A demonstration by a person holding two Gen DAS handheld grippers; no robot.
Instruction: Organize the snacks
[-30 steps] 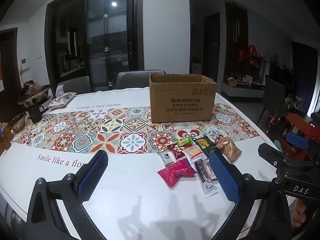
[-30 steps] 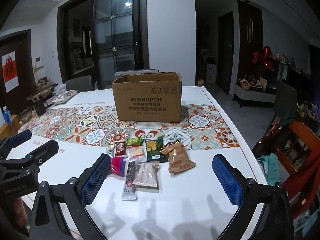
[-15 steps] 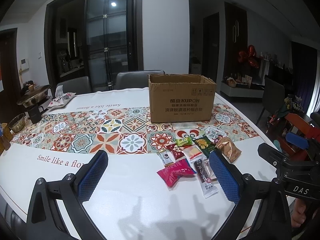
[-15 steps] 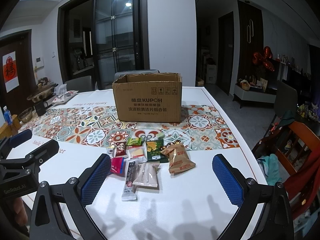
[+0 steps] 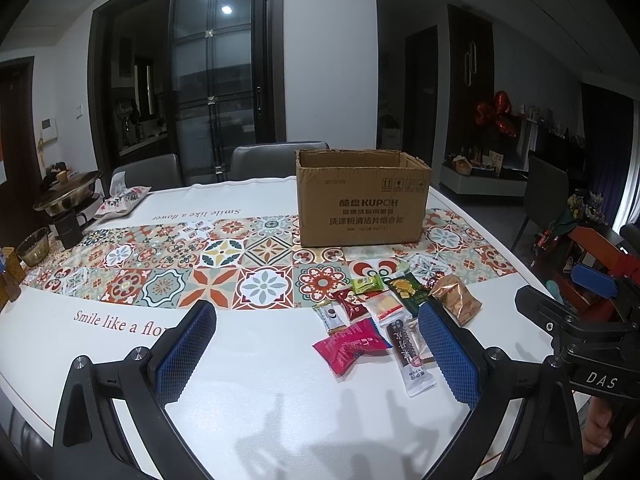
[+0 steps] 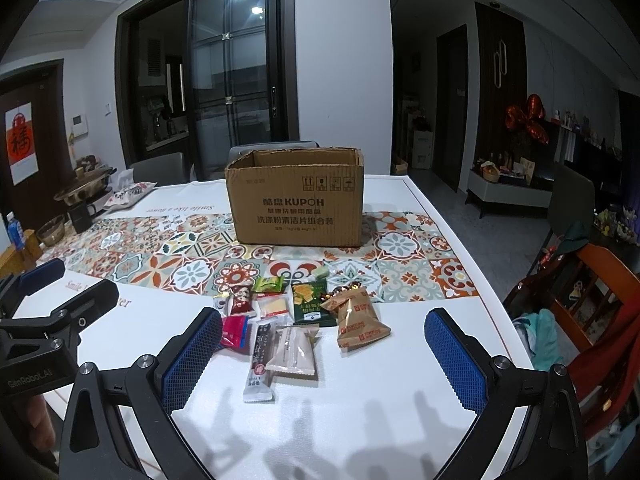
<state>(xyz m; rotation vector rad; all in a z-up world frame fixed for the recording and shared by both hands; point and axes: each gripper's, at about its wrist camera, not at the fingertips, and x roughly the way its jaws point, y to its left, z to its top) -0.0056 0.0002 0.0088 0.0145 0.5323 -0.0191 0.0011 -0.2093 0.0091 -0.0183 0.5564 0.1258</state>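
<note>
barely shifted from half a second ago: same hover above the white table (image 5: 248, 392), same framing, snacks unmoved.

left gripper (image 5: 316, 350) held above the near table edge, blue pads (image 5: 185, 354) spread wide, nothing between them. right gripper (image 6: 322, 354) likewise raised over the table, pads (image 6: 456, 364) wide apart, gripping nothing.

snack packets clustered on the white strip just in front of the patterned runner (image 5: 168, 264): pink packet (image 5: 350, 345) nearest the left gripper, long dark bar wrapper (image 6: 259, 360) beside it, beige packet (image 6: 294, 350) touching that bar, gold foil bag (image 6: 358, 318) at the right end, dark green cracker bag (image 6: 310, 304) next to the gold one, small red packet (image 6: 241, 300), pale yellow packet (image 6: 272, 306) and light green packet (image 6: 269, 283) further back toward the runner.

open cardboard box (image 6: 296, 200) upright on the runner, behind the cluster, flaps up, apart from the packets.

off at the left end of the table: metal pot (image 5: 68, 196), glass bowl (image 5: 34, 246), patterned pouch (image 5: 122, 200). grey chair (image 5: 264, 160) behind the box.
</note>
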